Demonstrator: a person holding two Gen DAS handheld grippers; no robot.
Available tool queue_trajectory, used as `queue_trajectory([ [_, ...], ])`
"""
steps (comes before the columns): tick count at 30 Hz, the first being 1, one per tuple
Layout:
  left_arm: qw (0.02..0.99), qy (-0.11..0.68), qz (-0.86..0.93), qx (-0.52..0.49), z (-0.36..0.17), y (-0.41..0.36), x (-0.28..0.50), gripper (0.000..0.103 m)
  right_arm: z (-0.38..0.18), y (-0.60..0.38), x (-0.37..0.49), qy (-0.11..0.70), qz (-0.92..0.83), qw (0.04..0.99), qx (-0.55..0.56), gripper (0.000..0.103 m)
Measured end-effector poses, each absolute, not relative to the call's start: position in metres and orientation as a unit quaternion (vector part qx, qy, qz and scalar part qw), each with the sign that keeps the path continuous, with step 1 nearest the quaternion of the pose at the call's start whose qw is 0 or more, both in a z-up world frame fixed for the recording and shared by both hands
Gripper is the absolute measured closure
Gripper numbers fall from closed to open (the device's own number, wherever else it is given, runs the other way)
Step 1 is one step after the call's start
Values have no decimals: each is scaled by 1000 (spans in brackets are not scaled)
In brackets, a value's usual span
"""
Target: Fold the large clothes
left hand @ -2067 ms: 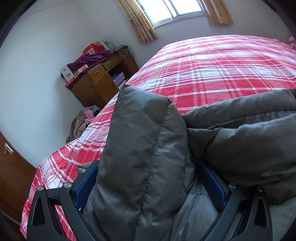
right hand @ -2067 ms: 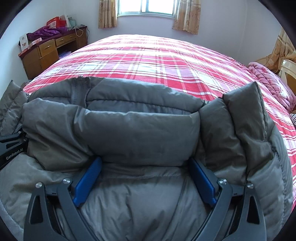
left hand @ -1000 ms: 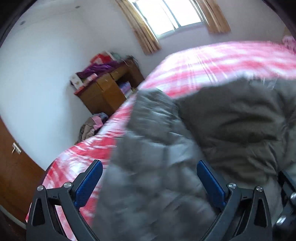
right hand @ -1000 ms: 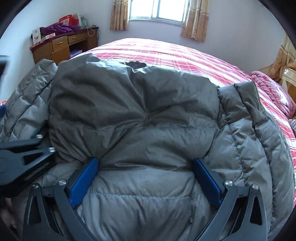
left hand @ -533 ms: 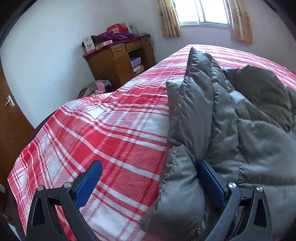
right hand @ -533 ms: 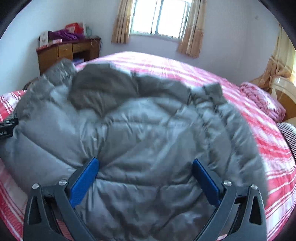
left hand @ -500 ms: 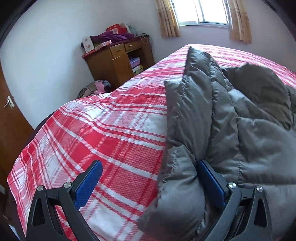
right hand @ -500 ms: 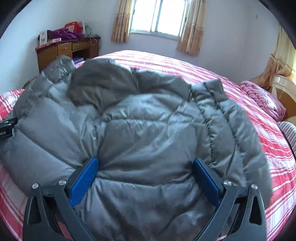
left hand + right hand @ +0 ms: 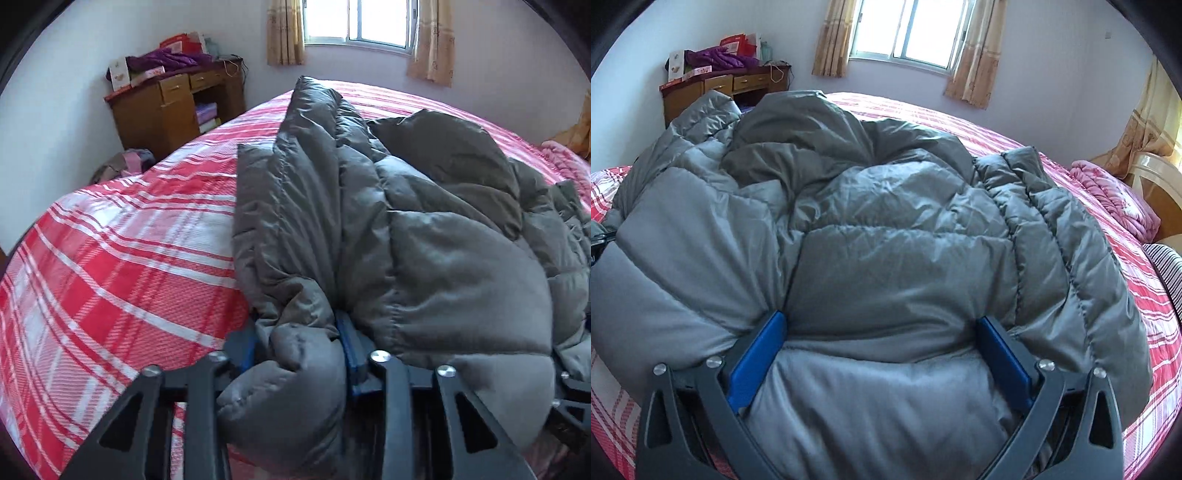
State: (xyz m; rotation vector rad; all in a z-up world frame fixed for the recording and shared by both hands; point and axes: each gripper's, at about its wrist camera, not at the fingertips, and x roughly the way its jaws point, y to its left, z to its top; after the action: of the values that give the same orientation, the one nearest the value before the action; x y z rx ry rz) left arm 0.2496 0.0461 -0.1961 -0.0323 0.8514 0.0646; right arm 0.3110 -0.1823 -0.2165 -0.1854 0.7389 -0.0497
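Observation:
A bulky grey down jacket (image 9: pixel 424 240) lies bunched on the red plaid bed (image 9: pixel 110 258). My left gripper (image 9: pixel 297 332) is at the jacket's left edge. Its jaws are closing, and the blue pads squeeze a puffy fold of that edge between them. In the right wrist view the jacket (image 9: pixel 886 221) spreads across the bed (image 9: pixel 1145 314), hood side towards the window. My right gripper (image 9: pixel 881 325) stands open, jaws wide, low over the near hem. Padded fabric bulges up between its blue fingers (image 9: pixel 757 354).
A wooden desk (image 9: pixel 166 107) piled with boxes and purple cloth stands against the far left wall, with a heap of clothes (image 9: pixel 125 162) on the floor beside it. A pink blanket (image 9: pixel 1115 199) lies at the bed's right end near a headboard. A window is straight ahead.
My left gripper was wide open beside the jacket's edge; its jaws have come together on a fold of that edge. The right gripper and the jacket have barely shifted.

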Motion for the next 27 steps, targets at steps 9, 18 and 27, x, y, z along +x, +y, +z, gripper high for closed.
queue_trajectory([
  [9, 925, 379, 31, 0, -170, 47, 226, 96, -218, -175, 308, 360, -28, 928, -94, 0],
  [18, 940, 336, 67, 6, -132, 76, 193, 97, -216, -138, 300, 355, -41, 924, -135, 1],
  [27, 954, 270, 115, 67, -54, 91, 171, 97, -196, -82, 286, 351, 86, 923, -130, 3],
])
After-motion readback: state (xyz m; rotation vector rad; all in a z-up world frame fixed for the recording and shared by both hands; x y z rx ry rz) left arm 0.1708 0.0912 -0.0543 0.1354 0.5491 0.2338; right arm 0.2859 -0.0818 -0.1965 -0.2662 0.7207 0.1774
